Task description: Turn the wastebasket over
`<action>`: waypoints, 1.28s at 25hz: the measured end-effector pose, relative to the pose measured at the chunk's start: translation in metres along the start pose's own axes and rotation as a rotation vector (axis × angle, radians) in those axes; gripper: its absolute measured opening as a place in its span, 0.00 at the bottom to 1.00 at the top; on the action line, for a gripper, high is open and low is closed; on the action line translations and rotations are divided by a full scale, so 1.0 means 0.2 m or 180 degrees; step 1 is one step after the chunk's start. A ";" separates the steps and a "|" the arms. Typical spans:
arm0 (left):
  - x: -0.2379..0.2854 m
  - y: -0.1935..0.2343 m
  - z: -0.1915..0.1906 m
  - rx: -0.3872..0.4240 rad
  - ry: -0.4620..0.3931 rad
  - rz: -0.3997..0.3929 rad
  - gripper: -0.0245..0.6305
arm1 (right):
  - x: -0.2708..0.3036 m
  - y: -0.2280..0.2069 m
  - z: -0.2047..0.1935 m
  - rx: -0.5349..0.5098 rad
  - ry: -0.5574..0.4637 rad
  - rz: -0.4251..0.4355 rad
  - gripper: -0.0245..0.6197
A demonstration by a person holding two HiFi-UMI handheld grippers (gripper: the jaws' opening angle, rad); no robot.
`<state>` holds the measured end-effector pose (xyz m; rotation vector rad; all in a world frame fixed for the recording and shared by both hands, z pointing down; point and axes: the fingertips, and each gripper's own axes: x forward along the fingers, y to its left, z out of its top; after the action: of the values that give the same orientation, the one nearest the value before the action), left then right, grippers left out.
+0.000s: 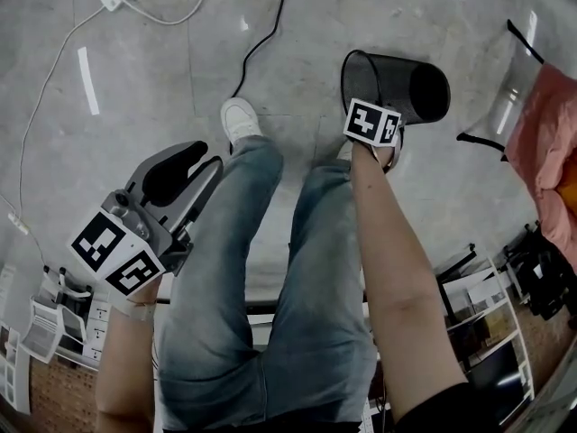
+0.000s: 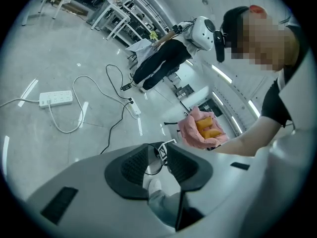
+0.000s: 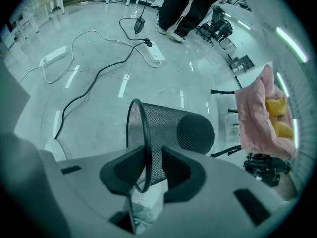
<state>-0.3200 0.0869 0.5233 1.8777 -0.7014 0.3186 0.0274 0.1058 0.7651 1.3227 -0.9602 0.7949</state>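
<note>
Jaws of the right gripper (image 3: 148, 168) loosely straddle the wastebasket (image 3: 184, 129) rim; the left gripper (image 2: 157, 163) gapes empty; wastebasket lies sideways, unturned.

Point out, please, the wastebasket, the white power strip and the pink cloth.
wastebasket (image 3: 166, 123): right gripper view, mesh side wall.
white power strip (image 2: 55, 98): left gripper view, middle of its body.
pink cloth (image 3: 250, 118): right gripper view, left fold.

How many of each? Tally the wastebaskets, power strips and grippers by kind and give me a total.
Wastebasket: 1
Power strips: 2
Grippers: 2, the left gripper and the right gripper
Total: 5
</note>
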 end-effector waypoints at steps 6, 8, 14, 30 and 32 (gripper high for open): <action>0.05 -0.10 -0.01 0.0063 0.0083 -0.0090 0.22 | 0.00 0.02 -0.08 0.0210 0.0211 0.0466 0.25; 0.10 -0.14 0.00 0.0113 0.0138 -0.0140 0.22 | -0.04 0.03 -0.09 0.0354 0.0205 0.0783 0.32; 0.36 -0.39 -0.05 0.0269 0.0426 -0.0292 0.25 | -0.17 -0.28 -0.03 0.0377 -0.0209 0.1246 0.41; 1.48 -0.58 -0.51 -0.0499 0.0524 0.0371 0.35 | 0.48 -1.10 -0.11 0.0381 -0.0131 0.2461 0.58; 1.57 -0.52 -0.56 -0.0621 0.0481 0.0545 0.35 | 0.52 -1.08 -0.08 0.0233 -0.0110 0.2747 0.58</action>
<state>0.0035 0.1162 0.6537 1.5952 -0.7634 0.4792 0.2682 0.0928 0.7691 0.9528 -1.5690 1.4645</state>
